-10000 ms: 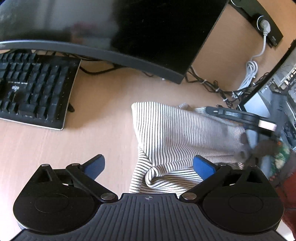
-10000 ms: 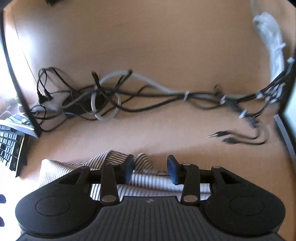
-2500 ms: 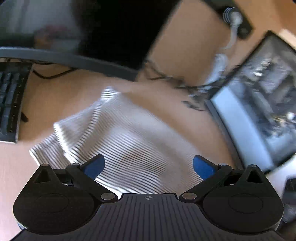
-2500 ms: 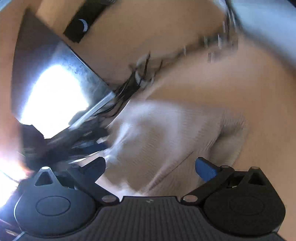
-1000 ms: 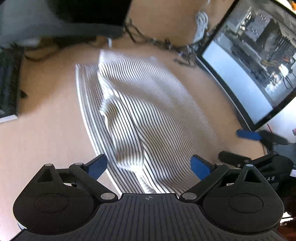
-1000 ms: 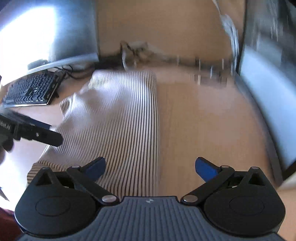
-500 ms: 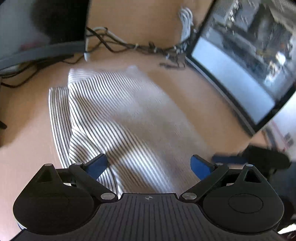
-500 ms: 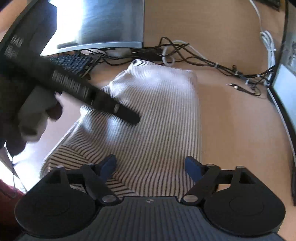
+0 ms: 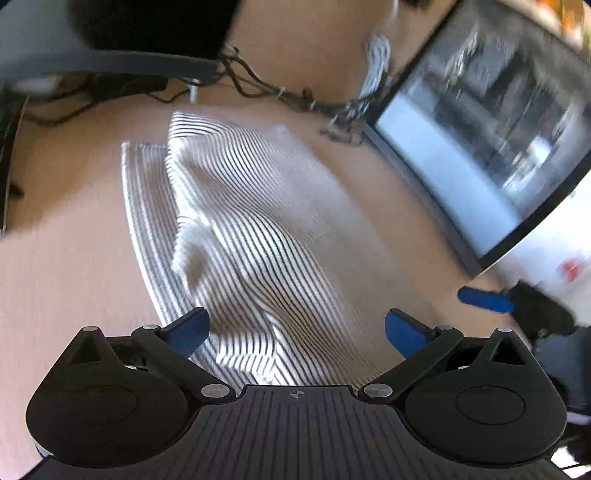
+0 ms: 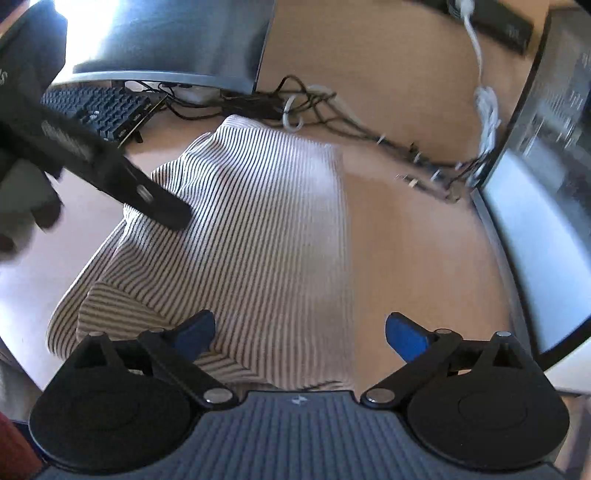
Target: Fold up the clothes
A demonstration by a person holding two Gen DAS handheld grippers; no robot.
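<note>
A cream garment with thin dark stripes (image 10: 258, 229) lies folded in a long block on the wooden desk (image 10: 413, 258); a loose flap is doubled over its left side (image 9: 192, 236). My right gripper (image 10: 300, 334) is open above the garment's near edge, with cloth lying between the blue pads and neither pad pressing on it. My left gripper (image 9: 295, 332) is also open, low over the garment's near left part. One of its black fingers (image 10: 147, 195) reaches over the left fold in the right wrist view; I cannot tell whether it touches. A blue right pad (image 9: 484, 299) shows at the right.
A dark monitor (image 10: 166, 37) and a black keyboard (image 10: 99, 107) stand at the back left. A second screen (image 10: 535, 221) borders the right side. Tangled cables (image 10: 314, 107) lie just behind the garment, and a power strip (image 10: 498, 26) hangs on the back wall.
The right gripper's jaws have narrowed a little and it has shifted over the garment's near edge. The left gripper has swung in over the garment's left fold.
</note>
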